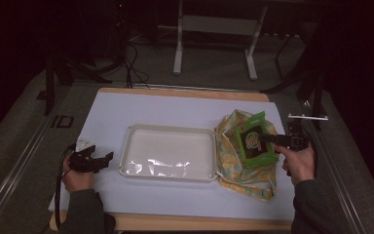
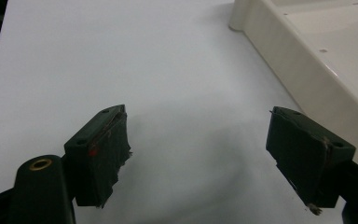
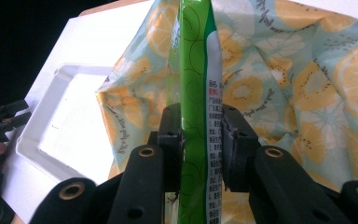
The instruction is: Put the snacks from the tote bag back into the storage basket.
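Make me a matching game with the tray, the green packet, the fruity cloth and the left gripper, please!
Things:
1. tray
2. green packet
3. fruity cloth
4. left gripper

Matches:
A. open, holding nothing
B. pinched in the right gripper
C. empty, in the middle of the table
D. crumpled under the packet

Pairs: 1-C, 2-B, 3-D, 4-A

Your left gripper (image 1: pixel 108 158) rests low near the table's left edge, jaws wide apart. Your right gripper (image 1: pixel 264 138), near the right edge, is clamped on a green packet (image 1: pixel 253 140).
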### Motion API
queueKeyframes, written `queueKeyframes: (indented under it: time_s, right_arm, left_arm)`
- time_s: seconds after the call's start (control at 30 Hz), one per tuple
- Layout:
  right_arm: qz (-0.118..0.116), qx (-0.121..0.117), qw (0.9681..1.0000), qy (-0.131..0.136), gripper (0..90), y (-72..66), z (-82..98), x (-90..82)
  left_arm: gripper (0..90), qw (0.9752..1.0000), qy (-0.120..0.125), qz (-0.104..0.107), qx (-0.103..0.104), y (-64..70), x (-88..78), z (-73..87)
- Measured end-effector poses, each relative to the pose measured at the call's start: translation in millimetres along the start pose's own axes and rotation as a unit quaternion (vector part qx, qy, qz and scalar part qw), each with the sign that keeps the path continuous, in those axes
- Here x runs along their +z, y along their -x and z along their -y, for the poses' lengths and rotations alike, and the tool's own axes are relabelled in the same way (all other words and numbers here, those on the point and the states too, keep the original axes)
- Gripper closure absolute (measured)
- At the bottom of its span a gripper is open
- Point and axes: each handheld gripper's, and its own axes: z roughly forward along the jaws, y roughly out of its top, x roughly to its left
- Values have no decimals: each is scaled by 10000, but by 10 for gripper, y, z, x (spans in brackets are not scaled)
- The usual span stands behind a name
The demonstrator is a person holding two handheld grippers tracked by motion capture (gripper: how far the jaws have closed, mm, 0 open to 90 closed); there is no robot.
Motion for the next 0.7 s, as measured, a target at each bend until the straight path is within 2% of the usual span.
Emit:
queueKeyframes:
  time_s: [0.7]
  right_arm:
    - [-272,38,9995,131,727,-58,-44,-110]
  left_arm:
    - [213,10000,2,2,0,-1,0,0]
